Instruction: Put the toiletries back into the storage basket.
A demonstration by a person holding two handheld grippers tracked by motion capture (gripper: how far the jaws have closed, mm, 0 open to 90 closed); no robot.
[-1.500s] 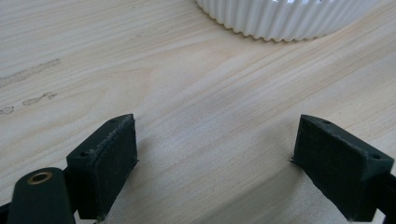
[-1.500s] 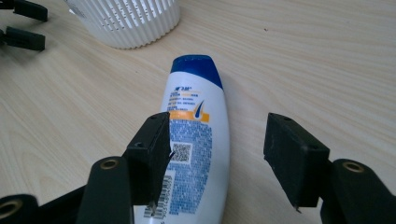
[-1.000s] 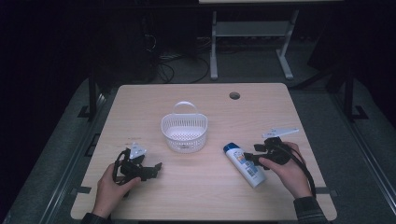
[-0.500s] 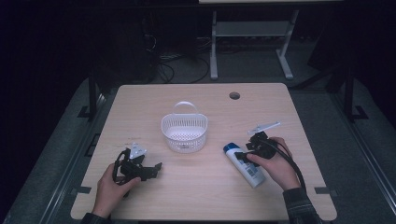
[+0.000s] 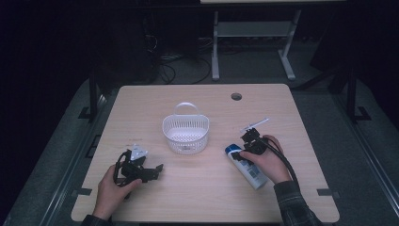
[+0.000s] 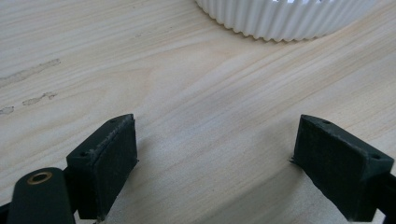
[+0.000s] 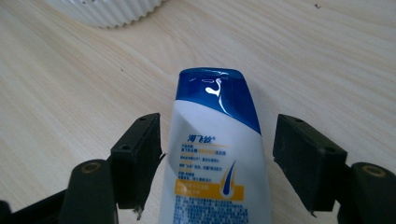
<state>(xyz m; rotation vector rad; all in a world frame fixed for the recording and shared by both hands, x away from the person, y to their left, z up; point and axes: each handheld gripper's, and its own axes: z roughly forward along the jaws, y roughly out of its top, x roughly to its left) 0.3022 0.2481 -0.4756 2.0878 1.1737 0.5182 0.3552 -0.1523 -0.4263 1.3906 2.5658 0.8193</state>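
2 jaws of the right gripper have just been opening and now straddle the bottle, near-right of the basket, ungripped; left gripper wide, idle.

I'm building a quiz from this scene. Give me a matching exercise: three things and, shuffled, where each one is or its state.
Things:
1. white basket
2. shampoo bottle
3. left claw

Places or states:
A. open over bare wood
B. lying flat between the open right claw's jaws
C. upright at mid-table, handle up

Pairs: 1-C, 2-B, 3-A
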